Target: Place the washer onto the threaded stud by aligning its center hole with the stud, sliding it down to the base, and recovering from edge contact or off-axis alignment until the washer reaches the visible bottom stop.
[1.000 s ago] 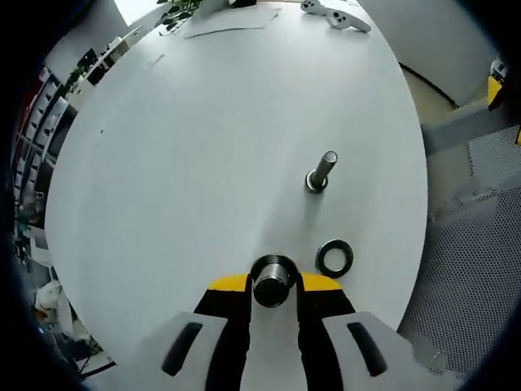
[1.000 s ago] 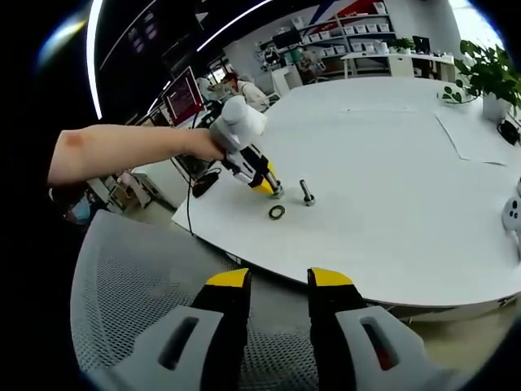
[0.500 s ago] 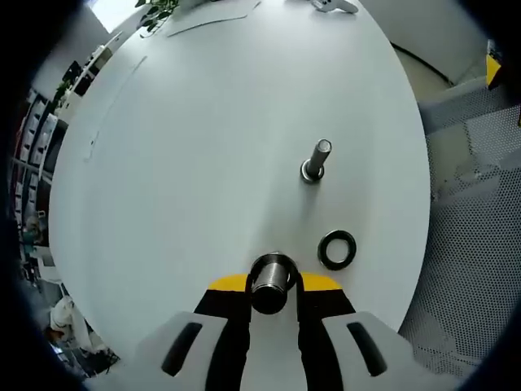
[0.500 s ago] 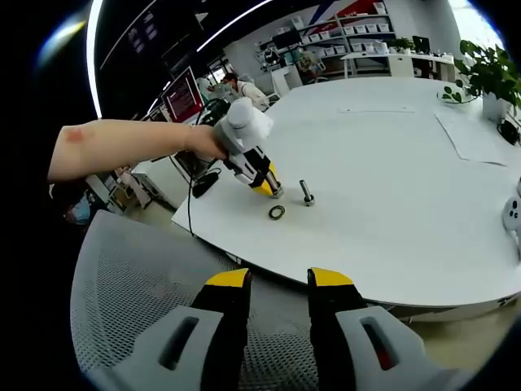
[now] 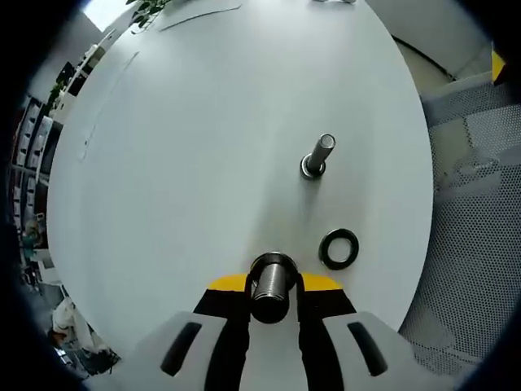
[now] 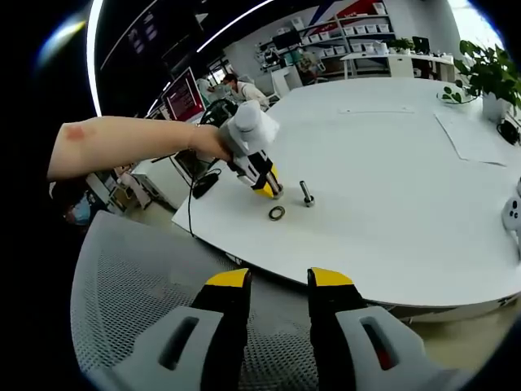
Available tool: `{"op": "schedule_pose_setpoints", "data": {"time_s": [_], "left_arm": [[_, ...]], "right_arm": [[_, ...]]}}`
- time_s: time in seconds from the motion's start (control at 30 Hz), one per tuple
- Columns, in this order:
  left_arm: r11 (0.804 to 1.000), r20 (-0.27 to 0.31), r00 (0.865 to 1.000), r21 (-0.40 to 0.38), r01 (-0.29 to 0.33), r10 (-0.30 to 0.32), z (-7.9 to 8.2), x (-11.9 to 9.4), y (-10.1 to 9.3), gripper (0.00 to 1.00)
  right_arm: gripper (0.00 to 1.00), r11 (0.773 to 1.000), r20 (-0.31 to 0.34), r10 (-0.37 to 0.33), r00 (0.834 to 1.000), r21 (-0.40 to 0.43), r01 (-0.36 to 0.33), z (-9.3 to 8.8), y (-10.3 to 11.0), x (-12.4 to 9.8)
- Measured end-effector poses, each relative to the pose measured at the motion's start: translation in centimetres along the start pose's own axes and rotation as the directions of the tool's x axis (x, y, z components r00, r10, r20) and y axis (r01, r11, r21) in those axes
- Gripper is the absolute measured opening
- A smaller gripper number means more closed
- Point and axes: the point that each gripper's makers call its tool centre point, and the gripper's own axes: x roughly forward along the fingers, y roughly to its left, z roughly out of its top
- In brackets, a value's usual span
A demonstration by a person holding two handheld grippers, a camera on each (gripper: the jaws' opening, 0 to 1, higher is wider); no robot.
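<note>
A steel threaded stud (image 5: pixel 316 156) stands upright on the white round table (image 5: pixel 187 147). The black washer (image 5: pixel 338 248) lies flat on the table a little nearer than the stud and apart from it. My left gripper (image 5: pixel 273 283) is shut on a short metal threaded cylinder (image 5: pixel 272 275), just left of the washer. In the right gripper view the left gripper (image 6: pixel 267 186) tilts down onto the table beside the washer (image 6: pixel 277 213) and the stud (image 6: pixel 307 192). My right gripper (image 6: pixel 278 281) is open with nothing between its jaws, held off the table's near edge.
A grey mesh chair (image 6: pixel 130 309) lies under my right gripper, beside the table (image 6: pixel 391 204). A person's arm (image 6: pixel 130 147) holds the left gripper. Paper sheets (image 6: pixel 472 138) and a potted plant (image 6: pixel 480 77) sit far across the table. A mesh chair (image 5: pixel 480 212) borders the table's right edge.
The left gripper has tipped a little more upright over the table with the metal cylinder held. The stud and washer stay where they were. My right gripper has not moved.
</note>
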Motion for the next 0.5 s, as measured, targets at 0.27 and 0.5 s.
{"op": "schedule_pose_setpoints", "data": {"time_s": [0.27, 0.5], "left_arm": [[0.999, 0.029, 0.999, -0.031, -0.029, 0.029, -1.2, -0.3, 0.3, 0.23], [0.997, 0.104, 0.994, -0.074, -0.023, 0.031, -1.4, -1.6, 0.1, 0.33]], "right_arm": [[0.30, 1.000, 0.001, 0.000, 1.000, -0.001, 0.000, 0.0, 0.0, 0.0], [0.30, 1.000, -0.004, 0.002, 1.000, -0.005, -0.002, 0.0, 0.1, 0.0]]}}
